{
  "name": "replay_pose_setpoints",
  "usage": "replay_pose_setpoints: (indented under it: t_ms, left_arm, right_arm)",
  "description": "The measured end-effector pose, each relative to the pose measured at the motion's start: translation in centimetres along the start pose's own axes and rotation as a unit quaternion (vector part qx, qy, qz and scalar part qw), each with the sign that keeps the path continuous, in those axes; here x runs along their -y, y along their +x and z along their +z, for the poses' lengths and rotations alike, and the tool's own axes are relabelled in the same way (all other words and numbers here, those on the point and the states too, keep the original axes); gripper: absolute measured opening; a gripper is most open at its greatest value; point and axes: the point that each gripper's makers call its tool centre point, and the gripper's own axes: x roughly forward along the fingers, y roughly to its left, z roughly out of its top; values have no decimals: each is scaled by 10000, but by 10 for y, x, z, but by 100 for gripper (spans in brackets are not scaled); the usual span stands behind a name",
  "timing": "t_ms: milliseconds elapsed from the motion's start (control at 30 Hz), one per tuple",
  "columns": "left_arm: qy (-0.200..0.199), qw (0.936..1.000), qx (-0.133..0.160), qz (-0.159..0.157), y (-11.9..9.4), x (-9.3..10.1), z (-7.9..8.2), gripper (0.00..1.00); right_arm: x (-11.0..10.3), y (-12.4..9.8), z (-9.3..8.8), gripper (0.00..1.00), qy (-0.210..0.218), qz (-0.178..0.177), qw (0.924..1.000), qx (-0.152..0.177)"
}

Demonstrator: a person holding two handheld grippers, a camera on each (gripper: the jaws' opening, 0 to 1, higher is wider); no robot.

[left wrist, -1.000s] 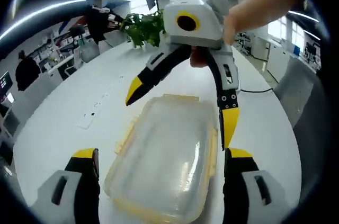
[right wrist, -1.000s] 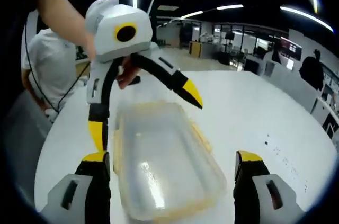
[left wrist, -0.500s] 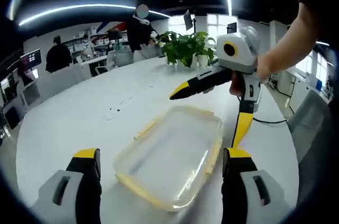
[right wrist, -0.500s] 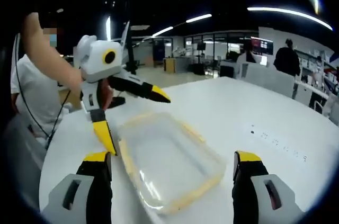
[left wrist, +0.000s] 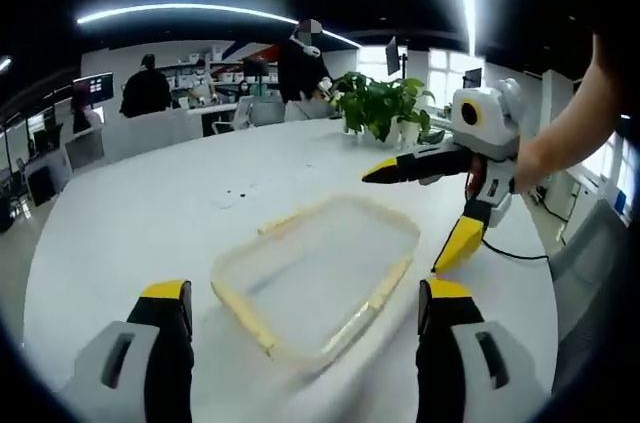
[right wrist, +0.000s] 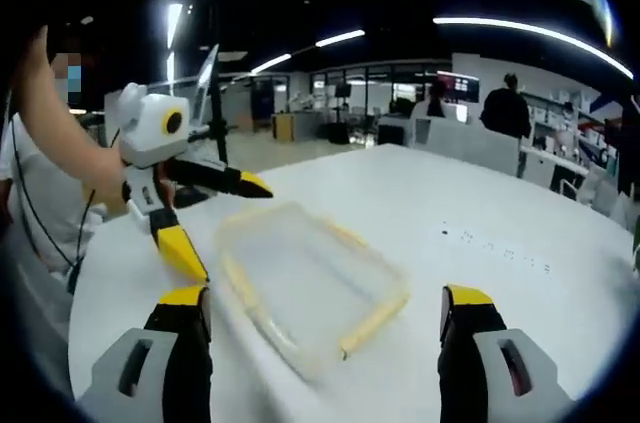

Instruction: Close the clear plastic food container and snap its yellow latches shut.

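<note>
left gripper view: left gripper point(left wrist: 300, 318) is hovering w/ jaws spread wide, gripping nothing, over the near edge of the clear container point(left wrist: 318, 278), which is lying lid-on w/ yellow latches point(left wrist: 385, 288) on the white table point(left wrist: 130, 223). right gripper point(left wrist: 440, 208) is hanging beyond it, jaws apart too. right gripper view: container point(right wrist: 305, 283) is sitting betw. both grippers; left gripper point(right wrist: 215, 213) is at its far-left corner.

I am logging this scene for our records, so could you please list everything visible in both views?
Food container: one, clear with yellow latches, lying on the table between the grippers.
Table: one, white, under the container.
Potted plant: one, green, at the table's far edge.
Bystanders: several, dark clothes, in the office behind.
Left gripper: one, white with yellow tips, open beside the container.
Right gripper: one, same colours, open at the container's other side.
</note>
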Motion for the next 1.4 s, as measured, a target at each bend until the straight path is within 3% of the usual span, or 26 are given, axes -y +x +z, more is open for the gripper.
replay_pose_setpoints:
  t_ms: [200, 500, 900, 967, 1400]
  left_arm:
    - [-331, 9991, -230, 115, -2, 2, -23, 94]
    - [-545, 9983, -149, 168, -14, 5, -28, 93]
    - [-612, 9971, -371, 249, -38, 13, -48, 92]
    - [-570, 9964, -548, 308, -42, 13, -55, 91]
    - [-647, 9959, -606, 194, -63, 36, -64, 88]
  right_arm:
    - [-4, -6, -9, 97, 105, -96, 9999, -59]
    - [-11, -16, -18, 97, 201, -183, 9995, -150]
    - [-13, -39, -28, 93, 358, -286, 9985, -290]
    - [-15, -43, -30, 93, 374, -293, 9984, -308]
    - [-27, -66, -40, 89, 547, -444, 9965, -444]
